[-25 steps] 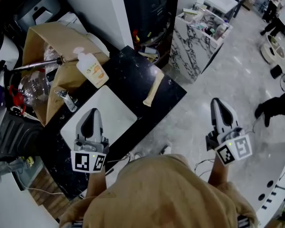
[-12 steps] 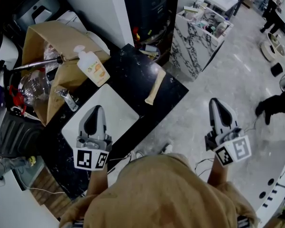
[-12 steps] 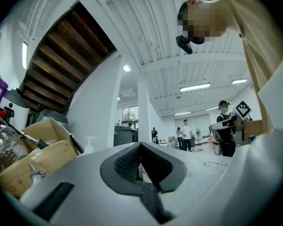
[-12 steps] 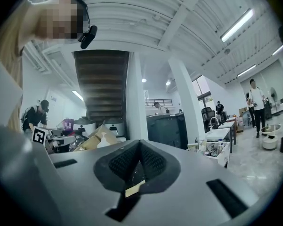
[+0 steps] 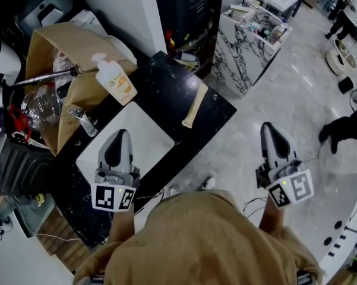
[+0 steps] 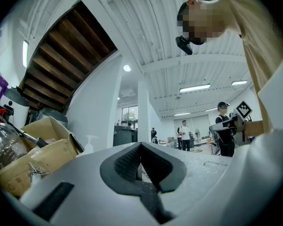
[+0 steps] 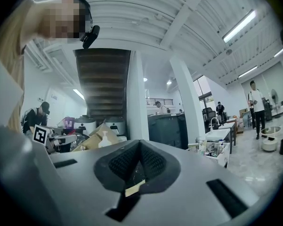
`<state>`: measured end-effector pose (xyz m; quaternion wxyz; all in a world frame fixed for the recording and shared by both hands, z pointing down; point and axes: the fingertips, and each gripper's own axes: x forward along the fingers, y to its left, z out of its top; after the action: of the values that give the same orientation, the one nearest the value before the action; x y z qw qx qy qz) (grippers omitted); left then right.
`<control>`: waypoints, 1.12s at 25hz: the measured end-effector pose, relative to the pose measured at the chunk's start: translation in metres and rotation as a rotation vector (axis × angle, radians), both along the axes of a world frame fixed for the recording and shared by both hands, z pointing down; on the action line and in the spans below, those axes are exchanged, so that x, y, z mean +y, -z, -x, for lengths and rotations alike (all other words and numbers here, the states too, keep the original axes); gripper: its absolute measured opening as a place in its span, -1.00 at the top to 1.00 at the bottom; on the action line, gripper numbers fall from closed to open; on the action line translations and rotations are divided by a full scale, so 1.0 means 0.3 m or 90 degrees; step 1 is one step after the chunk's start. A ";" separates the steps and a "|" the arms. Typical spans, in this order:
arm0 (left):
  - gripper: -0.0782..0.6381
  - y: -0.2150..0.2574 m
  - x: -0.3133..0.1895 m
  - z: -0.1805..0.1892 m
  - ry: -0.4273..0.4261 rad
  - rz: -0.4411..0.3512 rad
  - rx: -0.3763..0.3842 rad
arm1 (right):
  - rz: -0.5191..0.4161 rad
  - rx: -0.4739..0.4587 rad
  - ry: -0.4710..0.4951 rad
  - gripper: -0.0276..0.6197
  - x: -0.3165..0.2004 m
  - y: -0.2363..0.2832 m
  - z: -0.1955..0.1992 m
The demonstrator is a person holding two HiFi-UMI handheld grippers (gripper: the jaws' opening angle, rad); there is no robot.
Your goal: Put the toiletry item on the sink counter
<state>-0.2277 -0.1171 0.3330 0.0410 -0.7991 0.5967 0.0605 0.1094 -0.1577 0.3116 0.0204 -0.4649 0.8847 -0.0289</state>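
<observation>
A white pump bottle with an orange label lies tilted against a cardboard box at the back of the black sink counter. A beige tube lies flat on the counter's right part. My left gripper is shut and empty, low over the front of the white basin. My right gripper hangs over the floor to the right of the counter, jaws together with nothing between them. The pump bottle shows small and far in the right gripper view.
A chrome faucet stands at the basin's left edge. Left of it are a clear plastic bottle and dark clutter. A marble-patterned cabinet loaded with small items stands beyond the counter. A person's dark limb shows at the far right.
</observation>
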 end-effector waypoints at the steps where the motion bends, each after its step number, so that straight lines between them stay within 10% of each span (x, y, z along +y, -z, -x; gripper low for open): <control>1: 0.77 0.000 -0.002 -0.001 -0.002 0.000 0.001 | 0.000 0.000 -0.001 0.91 0.001 0.000 0.000; 28: 0.77 0.014 0.023 0.006 -0.009 -0.007 0.008 | -0.020 0.002 -0.002 0.91 0.020 0.021 0.042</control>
<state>-0.2296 -0.1103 0.3287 0.0410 -0.8026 0.5911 0.0690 0.0967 -0.1518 0.3054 0.0264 -0.4659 0.8843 -0.0141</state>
